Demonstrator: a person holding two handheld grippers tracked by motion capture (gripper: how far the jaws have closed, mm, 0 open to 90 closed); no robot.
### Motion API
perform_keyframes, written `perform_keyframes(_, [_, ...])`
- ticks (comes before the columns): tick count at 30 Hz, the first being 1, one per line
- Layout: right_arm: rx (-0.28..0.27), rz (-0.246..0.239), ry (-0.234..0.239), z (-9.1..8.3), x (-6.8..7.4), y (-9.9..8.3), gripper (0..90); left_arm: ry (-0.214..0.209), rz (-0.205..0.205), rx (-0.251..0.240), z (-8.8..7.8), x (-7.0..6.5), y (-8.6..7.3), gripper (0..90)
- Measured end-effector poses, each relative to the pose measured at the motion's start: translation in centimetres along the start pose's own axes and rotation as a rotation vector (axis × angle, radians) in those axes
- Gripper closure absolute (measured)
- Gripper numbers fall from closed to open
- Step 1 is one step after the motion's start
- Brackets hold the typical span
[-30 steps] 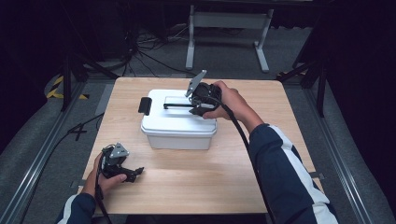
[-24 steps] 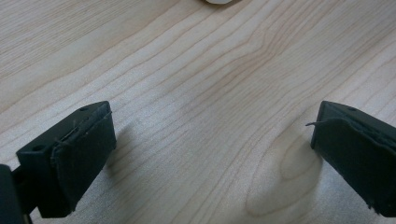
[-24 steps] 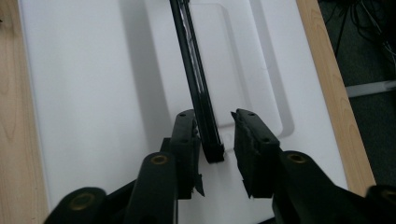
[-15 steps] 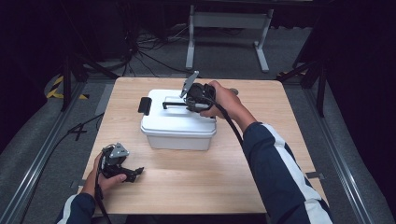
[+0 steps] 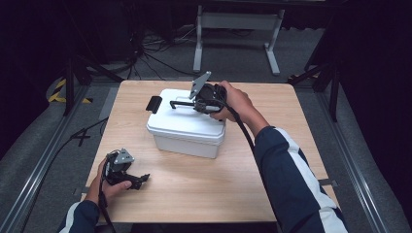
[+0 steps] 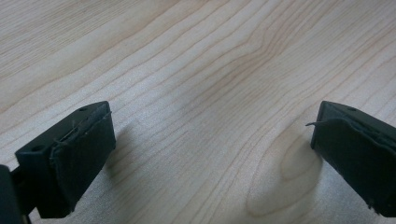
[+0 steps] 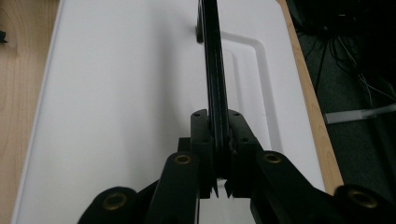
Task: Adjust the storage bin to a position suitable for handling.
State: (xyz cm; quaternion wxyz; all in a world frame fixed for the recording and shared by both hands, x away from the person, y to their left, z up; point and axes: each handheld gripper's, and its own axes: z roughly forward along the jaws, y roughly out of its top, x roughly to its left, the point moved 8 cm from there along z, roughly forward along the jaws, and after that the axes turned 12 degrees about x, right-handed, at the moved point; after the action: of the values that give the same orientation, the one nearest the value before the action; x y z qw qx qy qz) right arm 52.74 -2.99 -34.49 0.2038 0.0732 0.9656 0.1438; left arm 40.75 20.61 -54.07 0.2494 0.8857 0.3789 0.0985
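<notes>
The right gripper (image 7: 215, 154) has just squeezed its jaws shut on the thin black handle (image 7: 214, 70) of the white plastic box (image 5: 187, 124) mid-table, so lifting looks ready. The left gripper (image 5: 127, 175) rests open on the light wooden table (image 5: 291, 116). The room is dark.

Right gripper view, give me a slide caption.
Right claw clamped on the black handle raised over the white box's lid.
</notes>
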Motion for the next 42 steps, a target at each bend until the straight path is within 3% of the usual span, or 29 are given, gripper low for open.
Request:
perform_keyframes(10, [-0.029,-0.03,-0.03,-1.1,0.2,0.2,84.5,0.0,0.0,0.0,0.0,0.0,0.0,0.2])
perform_keyframes(18, [-0.07,-0.024,-0.042,-2.6,0.1,0.3,84.5,0.0,-0.001,0.0,0.0,0.0,0.0,0.2])
perform_keyframes(23, [-0.105,0.006,-0.053,-3.8,-0.3,-0.1,84.5,0.0,-0.001,0.0,0.0,0.0,0.0,0.2])
perform_keyframes(32, [-0.119,0.011,-0.07,-5.5,-0.7,-2.0,84.5,-0.001,-0.004,-0.001,0.0,0.0,0.0,0.2])
perform_keyframes(42, [-0.134,0.054,-0.113,-7.4,-1.6,-6.1,84.5,0.0,0.0,-0.001,0.0,0.0,0.0,0.2])
